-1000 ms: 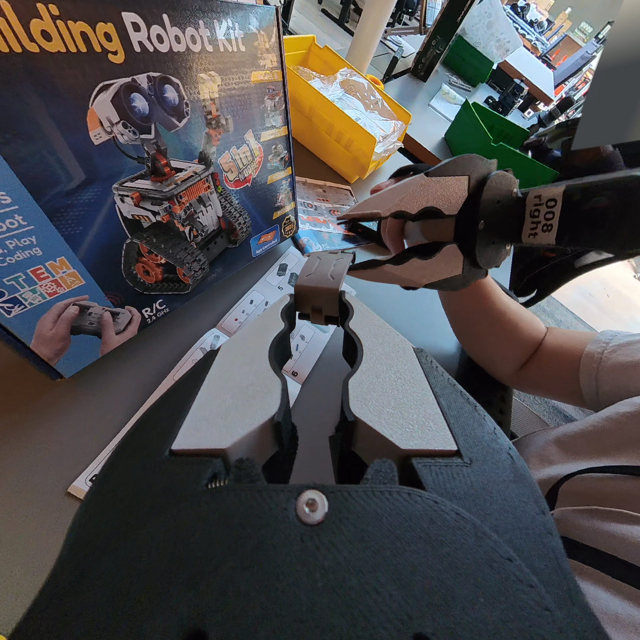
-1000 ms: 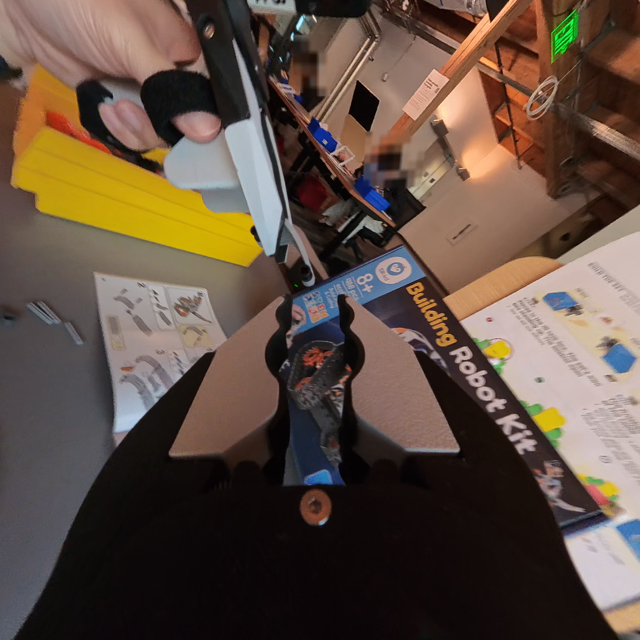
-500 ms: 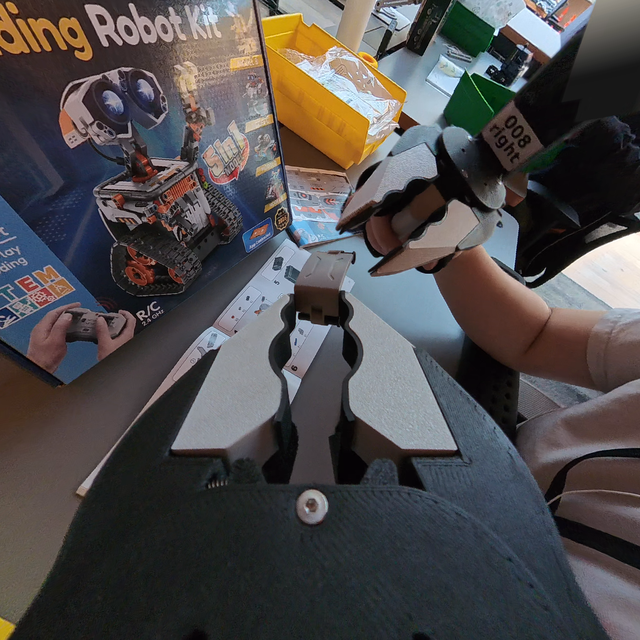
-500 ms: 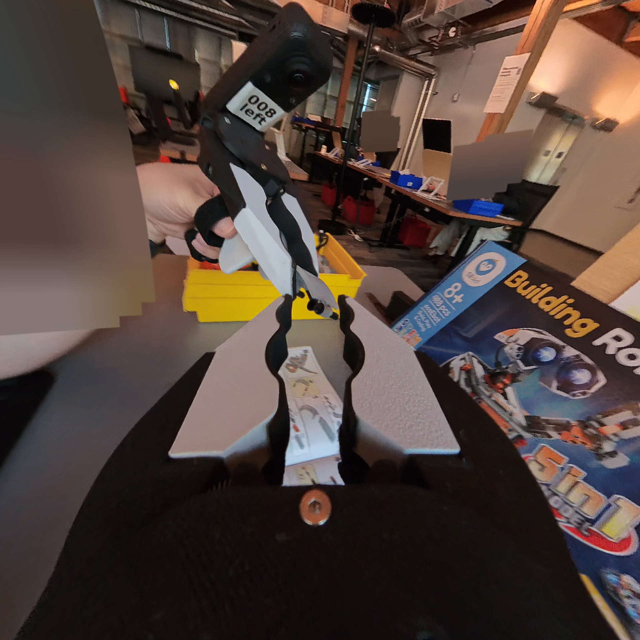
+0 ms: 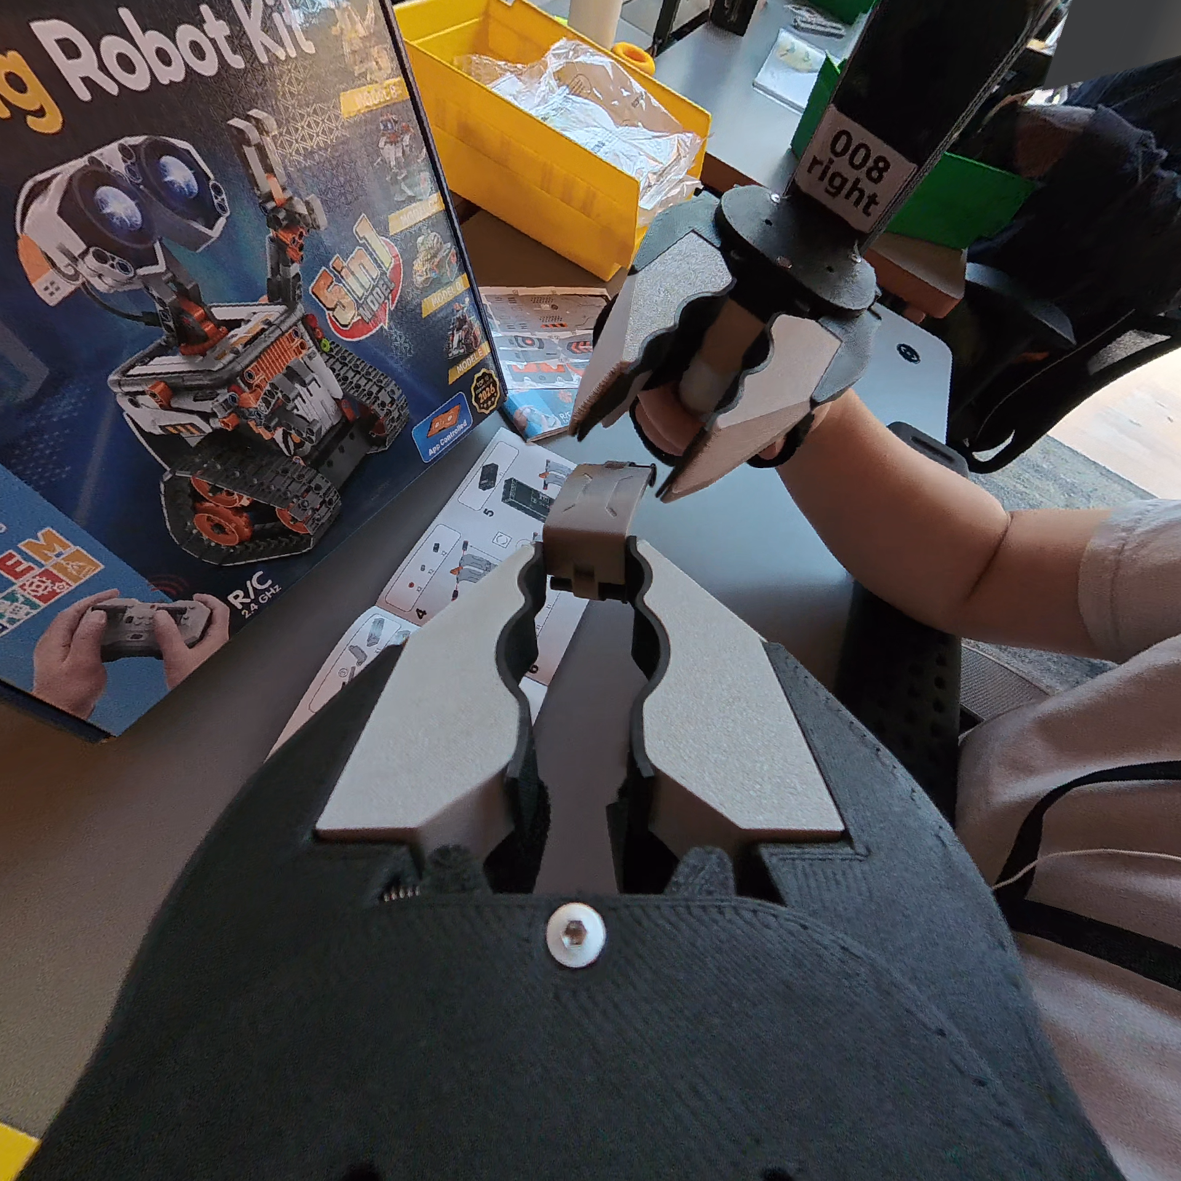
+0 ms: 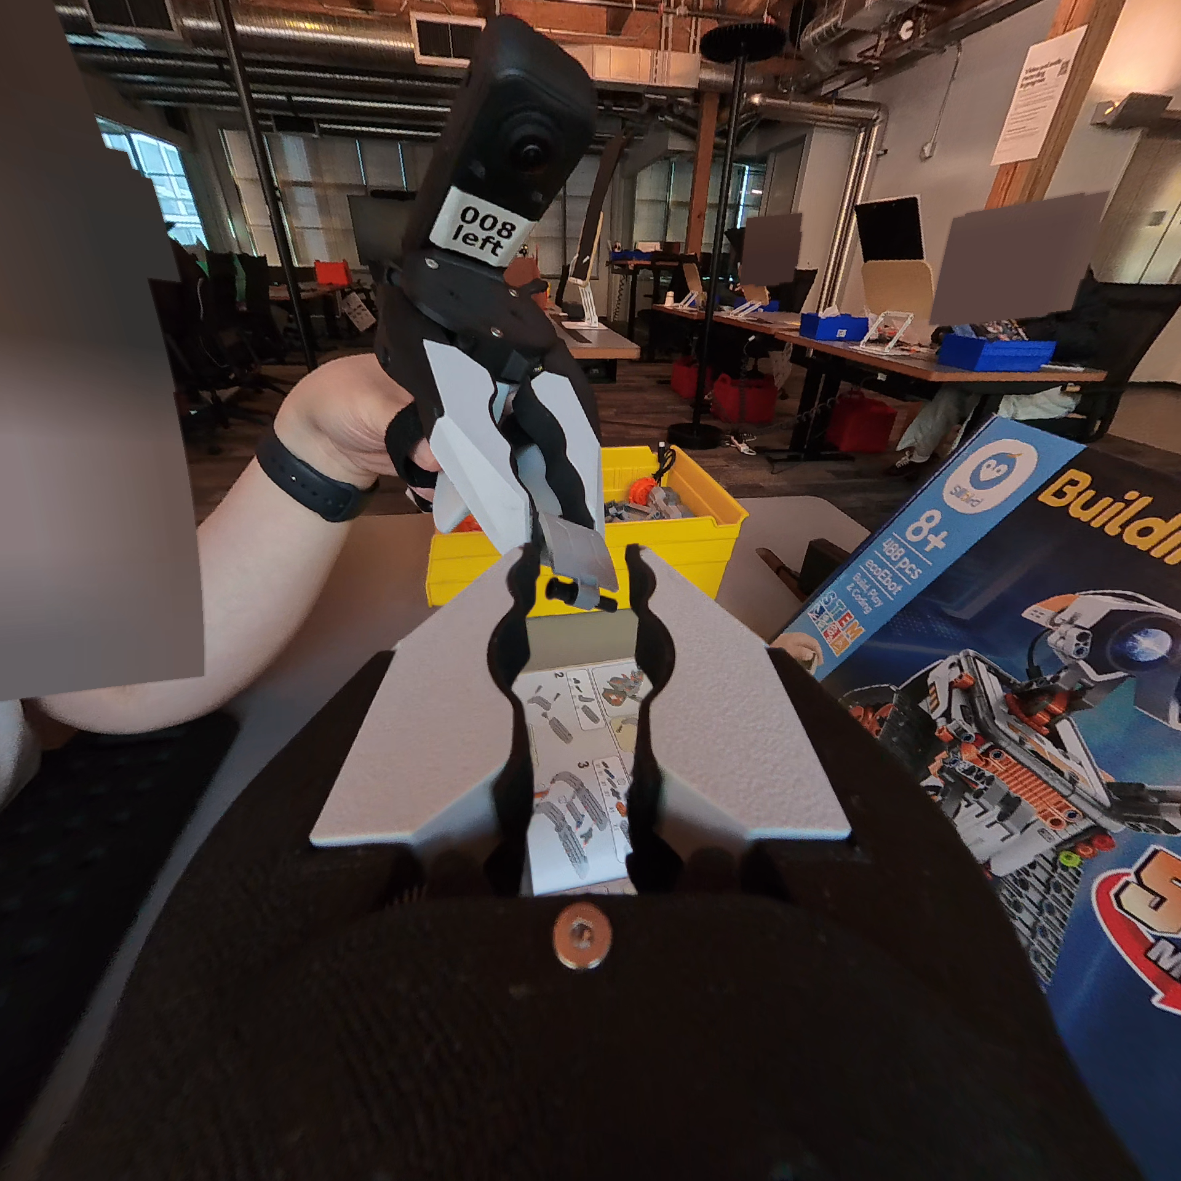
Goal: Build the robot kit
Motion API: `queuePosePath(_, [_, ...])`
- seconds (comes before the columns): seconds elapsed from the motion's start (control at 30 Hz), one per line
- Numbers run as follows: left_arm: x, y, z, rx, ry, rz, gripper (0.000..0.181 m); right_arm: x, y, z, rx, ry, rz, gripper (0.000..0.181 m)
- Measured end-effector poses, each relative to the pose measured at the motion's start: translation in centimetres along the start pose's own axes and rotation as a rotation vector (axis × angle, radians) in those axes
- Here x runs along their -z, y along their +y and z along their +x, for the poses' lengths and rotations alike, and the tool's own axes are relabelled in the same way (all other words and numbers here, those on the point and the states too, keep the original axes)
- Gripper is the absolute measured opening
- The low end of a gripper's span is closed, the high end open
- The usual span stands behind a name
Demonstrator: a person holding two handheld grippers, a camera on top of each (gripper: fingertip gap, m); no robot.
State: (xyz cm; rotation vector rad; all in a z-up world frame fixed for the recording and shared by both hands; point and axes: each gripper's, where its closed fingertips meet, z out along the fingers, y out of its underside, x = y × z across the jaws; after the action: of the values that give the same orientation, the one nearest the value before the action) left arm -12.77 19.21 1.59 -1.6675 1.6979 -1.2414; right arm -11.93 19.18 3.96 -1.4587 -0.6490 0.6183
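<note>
left gripper (image 5: 588,562): clenched on the lower end of a small grey plastic piece (image 5: 597,511), held upright just past the fingertips and above the grey table (image 5: 735,562). seen from the right wrist view, carries a short black pin (image 6: 562,588) across its bottom end.

right gripper (image 5: 623,460): released, jaws spread and empty, pointing down at the piece from straight ahead of the left tips. straddles the piece's free upper end; looks just short of contact, though hard to tell at this angle.

below and ahead of the left gripper: a white instruction sheet (image 5: 447,575) flat on the table. to its left: a large blue robot kit box (image 5: 223,319), standing tilted. farther ahead: a yellow bin (image 5: 543,185) with a crumpled clear plastic bag (image 5: 594,83), and a small printed booklet (image 5: 543,345) in front of it. beyond the right gripper's tips in its own view: a second yellow bin (image 6: 671,543) holding loose parts.

against half a second ago: same clamp on the piece by the left gripper, same height. right gripper no longer off to the upper right and turned sideways; now swung upright, lower, closer, tips bracketing the piece's top.
</note>
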Motion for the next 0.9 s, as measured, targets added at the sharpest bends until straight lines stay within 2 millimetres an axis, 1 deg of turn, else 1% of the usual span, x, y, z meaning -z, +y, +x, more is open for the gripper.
queuePosePath(0.1, [0.0, 0.1, 0.1, -0.017, -0.002, -0.009, 0.023, -0.2, -0.4, -0.3, -0.034, -0.011, 0.004, 0.029])
queuePosePath(0.17, [0.0, 0.1, 0.1, -0.025, -0.006, -0.012, 0.023, -0.5, 0.0, 0.4, -0.046, 0.041, -0.045, 0.03])
queuePosePath(0.2, [0.0, 0.2, -0.1, -0.028, -0.022, -0.018, 0.023, -0.6, 0.0, 0.3, -0.039, 0.05, -0.066, 0.03])
queuePosePath(0.27, [0.0, 0.3, -0.6, -0.016, -0.048, -0.023, 0.023, -1.0, -0.3, -0.7, 0.041, 0.053, -0.104, 0.03])
queuePosePath(0.33, [0.1, 0.4, -1.1, 0.006, -0.065, -0.021, 0.023, -1.4, -0.1, -1.1, 0.178, 0.106, -0.165, 0.03])
queuePosePath(0.43, [0.2, 0.3, -1.3, 0.04, -0.064, -0.006, 0.023, -1.9, 0.8, -0.1, 0.413, 0.252, -0.294, 0.027])
queuePosePath(0.5, [0.4, 0.3, -1.8, 0.053, -0.09, -0.008, 0.023, -2.2, 0.9, -0.1, 0.518, 0.296, -0.314, 0.019])
queuePosePath(0.53, [0.5, 0.3, -2.0, 0.06, -0.097, -0.001, 0.023, -2.4, 0.9, -0.1, 0.539, 0.31, -0.32, 0.016])
queuePosePath(0.67, [0.8, 0.3, -2.3, 0.108, -0.087, 0.013, 0.023, -2.7, 1.2, 0.0, 0.613, 0.346, -0.367, 0.014])
queuePosePath(0.73, [0.8, 0.2, -2.6, 0.131, -0.09, 0.025, 0.023, -2.8, 1.5, 0.0, 0.639, 0.355, -0.399, 0.017])
queuePosePath(0.9, [0.8, 0.2, -2.8, 0.156, -0.083, 0.035, 0.023, -3.3, 1.7, 0.2, 0.64, 0.375, -0.395, 0.023])
